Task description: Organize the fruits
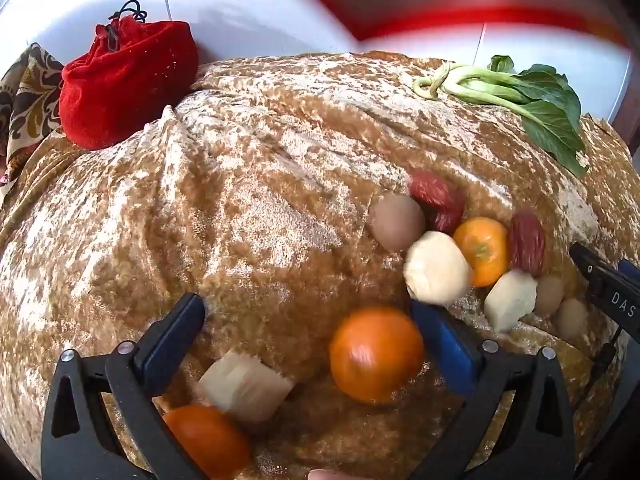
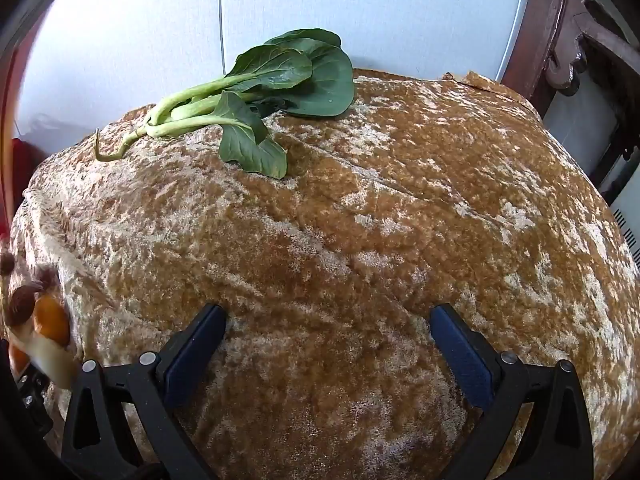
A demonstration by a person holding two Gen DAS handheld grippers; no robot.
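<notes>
A loose heap of motion-blurred fruit lies on the brown velvet cloth (image 1: pixel 248 208). It holds an orange fruit (image 1: pixel 376 354), two more of the same (image 1: pixel 482 250) (image 1: pixel 204 440), white chunks (image 1: pixel 244 384) (image 1: pixel 436 268), red dates (image 1: pixel 438 200) and round brown fruits (image 1: pixel 396 222). My left gripper (image 1: pixel 306 308) is open over the near fruit; the orange fruit sits just inside its right finger, not pressed. My right gripper (image 2: pixel 327 314) is open over bare cloth, and one of its fingers (image 1: pixel 604 284) shows beside the heap. The heap (image 2: pixel 50 322) also shows at the left edge of the right wrist view.
A red drawstring pouch (image 1: pixel 124 84) sits at the back left beside a patterned cloth (image 1: pixel 28 92). A leafy green vegetable (image 1: pixel 532 104) (image 2: pixel 260 96) lies at the back edge. A blurred red shape (image 1: pixel 440 0) fills the top. Dark wooden furniture (image 2: pixel 568 40) stands at the right.
</notes>
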